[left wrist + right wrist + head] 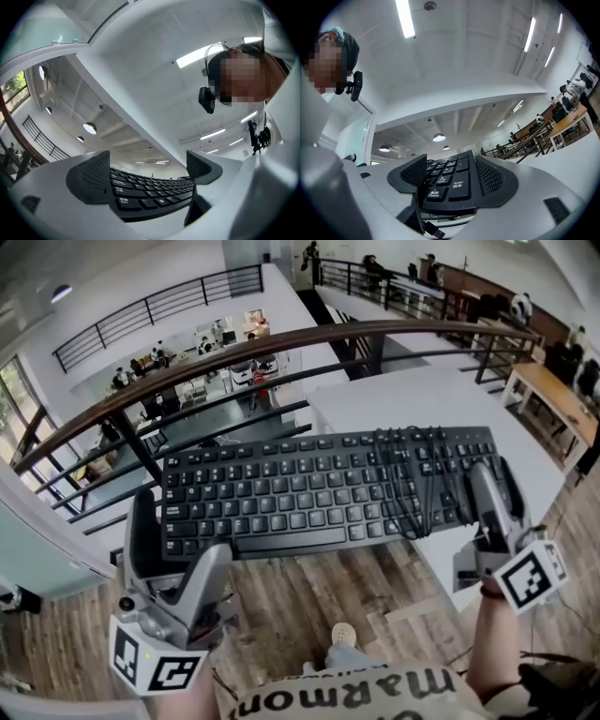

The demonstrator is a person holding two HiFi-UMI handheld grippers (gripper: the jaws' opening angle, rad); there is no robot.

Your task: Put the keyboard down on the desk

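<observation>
Left gripper (178, 545): jaws pinch the left end of the keyboard (309, 488), one pad on the far long edge and one on the near long edge. In the left gripper view (145, 180) the Ctrl corner of the keyboard (150, 192) sits between the ribbed pads.
Right gripper (497, 502): jaws pinch the right end the same way. In the right gripper view (450, 180) the number pad (452, 176) fills the gap between the pads.
Keyboard position: held in the air, roughly level, keys up. The right part shows over the white desk (412, 399) and the left part over the wooden floor (309, 596). It is not yet resting on anything.
Cable: the cable (408, 479) is wound in loops round the body, left of the number pad. A loose plug (432, 232) hangs under the right end.
Handling estimate: light, stiff plastic slab. It is long enough to tip if only one end is held. The hard, smooth edges could slide in the pads.
Grip advice: hold the frame edges at both ends, as shown, and keep the pads off the keys, which give under pressure.
Set-down risk: the cable loops and plug could end up trapped beneath, leaving the body rocking.
Surroundings: a railing (234, 348) runs just beyond the far edge.
</observation>
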